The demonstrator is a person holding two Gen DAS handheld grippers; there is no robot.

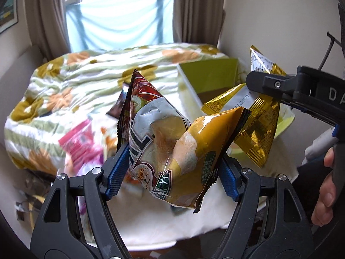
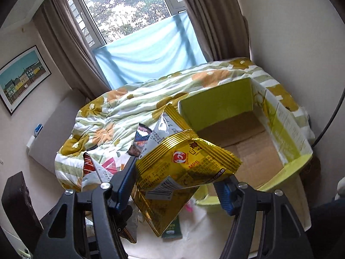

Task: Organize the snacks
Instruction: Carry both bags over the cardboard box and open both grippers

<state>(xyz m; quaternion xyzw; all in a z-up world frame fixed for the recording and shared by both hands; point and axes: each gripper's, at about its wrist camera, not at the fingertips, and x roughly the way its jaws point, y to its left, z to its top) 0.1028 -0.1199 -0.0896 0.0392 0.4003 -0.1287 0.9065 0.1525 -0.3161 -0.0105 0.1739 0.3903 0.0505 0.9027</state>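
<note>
Beside box (image 2: 280, 129), open rim.

Left gripper (image 1: 170, 164) clamps a chip bag (image 1: 170, 149) above the bed (image 1: 64, 82); right gripper (image 1: 278, 86) holds a gold packet (image 1: 258, 133) near the green box (image 1: 211, 75).

A home bedroom: quilted bed (image 2: 133, 108), curtained window (image 2: 129, 10), framed picture (image 2: 21, 75).

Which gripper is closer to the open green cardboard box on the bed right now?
Right. The right gripper, shut on a gold snack bag, hangs at the green box's near corner. The left gripper, clamping a chip bag, is farther left of it.
</note>
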